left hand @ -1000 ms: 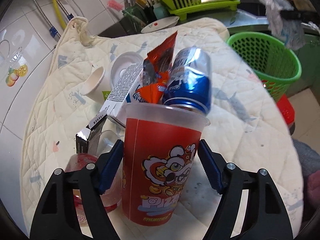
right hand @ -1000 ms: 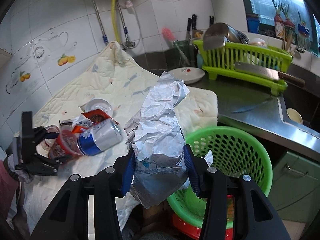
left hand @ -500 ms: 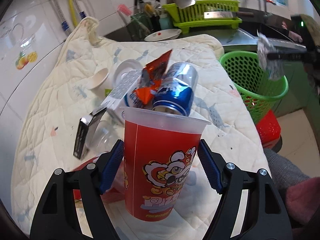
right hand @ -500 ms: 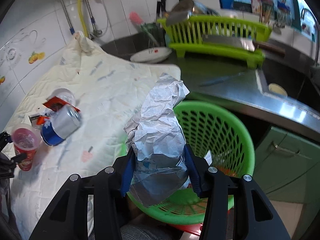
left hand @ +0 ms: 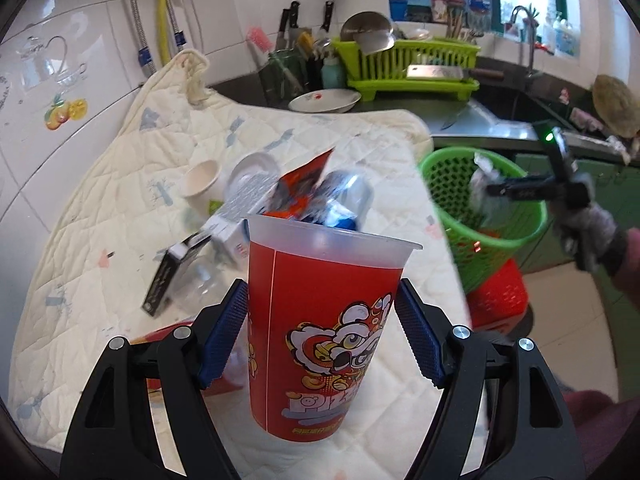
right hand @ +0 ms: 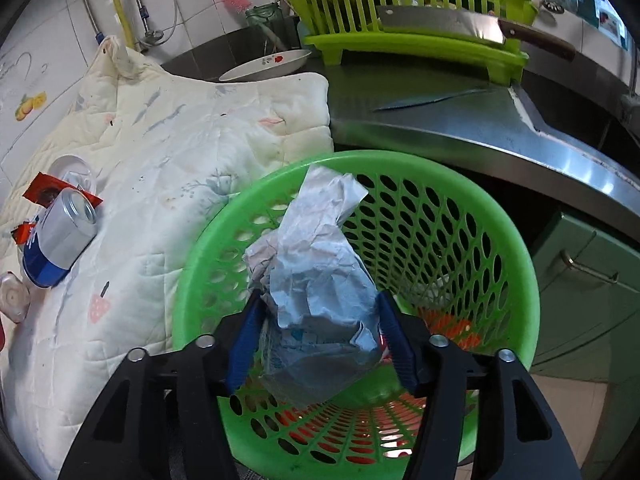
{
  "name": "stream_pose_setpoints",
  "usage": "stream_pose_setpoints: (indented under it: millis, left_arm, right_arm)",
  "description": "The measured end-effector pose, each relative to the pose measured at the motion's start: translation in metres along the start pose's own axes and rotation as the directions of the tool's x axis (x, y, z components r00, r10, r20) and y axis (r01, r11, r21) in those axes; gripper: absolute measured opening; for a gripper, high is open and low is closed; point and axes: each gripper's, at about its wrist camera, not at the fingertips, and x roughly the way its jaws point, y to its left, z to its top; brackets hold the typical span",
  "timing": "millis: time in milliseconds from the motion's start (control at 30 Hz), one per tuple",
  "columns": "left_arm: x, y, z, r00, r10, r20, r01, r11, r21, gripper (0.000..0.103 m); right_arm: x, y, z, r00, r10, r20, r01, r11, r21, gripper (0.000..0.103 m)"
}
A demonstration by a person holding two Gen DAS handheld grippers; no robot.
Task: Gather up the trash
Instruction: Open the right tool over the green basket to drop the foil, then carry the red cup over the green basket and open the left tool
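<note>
Since a moment ago your right gripper [right hand: 318, 330] has carried the crumpled silvery-white paper wrapper [right hand: 320, 276] from beside the bench to directly over the mouth of the round green perforated plastic basket [right hand: 516, 264], and your left gripper [left hand: 322, 330] has lifted the tall red plastic cup [left hand: 324, 320] higher above the quilt.

Your right gripper's ribbed blue pads [right hand: 244, 344] are pinched on the wrapper's creased, foil-like lower part; its upper part stands up in a peaked fold inside the basket rim. Through the basket's oval holes a red crate [left hand: 496, 300] shows beneath it.

Your left gripper's pads press both sides of the cup, clamped on its smooth tapered wall just below the translucent flared rim. A cartoon lion print fills the cup's front.

The basket stands just beside the bench edge, where the cream quilted cloth [right hand: 168, 168] hangs over. On the cloth, away from the basket, lie a dented blue and silver aluminium can [right hand: 56, 240] on its side, a torn red-orange snack packet [right hand: 44, 192] touching it, a small white paper cup [left hand: 202, 178], a white printed carton [left hand: 240, 204] and a flat dark box [left hand: 164, 280]. Behind the basket sits a lime-green slatted dish rack [right hand: 416, 32].
</note>
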Motion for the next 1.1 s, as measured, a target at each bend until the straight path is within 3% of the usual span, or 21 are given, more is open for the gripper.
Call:
stream_pose_setpoints:
  millis: [67,300,567,800,1100]
  left_arm:
    - [0.002,-0.009,0.007,1.000,-0.019,0.011,0.019,1.000,0.008,0.073]
    - [0.023,-0.050,0.042,0.991,-0.130,0.043,0.129,0.992,0.012,0.073]
    - [0.067,-0.115,0.079,0.971,-0.238,0.003,0.238,0.970,0.049,0.073]
    - [0.114,-0.172,0.115,0.953,-0.302,-0.021,0.302,0.952,0.037,0.073]
    - [0.184,-0.232,0.123,0.962,-0.244,-0.119,0.258,0.958,0.122,0.074]
  right_arm:
    - [-0.001,-0.004,0.000,1.000,0.009,0.008,-0.010,1.000,0.004,0.069]
    - [-0.026,-0.016,0.000,0.998,0.020,0.062,-0.021,1.000,0.013,0.071]
    - [-0.082,-0.038,-0.014,0.988,-0.004,0.152,0.001,1.000,0.018,0.079]
    - [-0.111,-0.061,-0.037,0.980,-0.051,0.194,0.047,0.999,0.023,0.080]
    - [-0.125,-0.094,-0.062,0.976,-0.056,0.211,0.037,0.995,0.095,0.080]
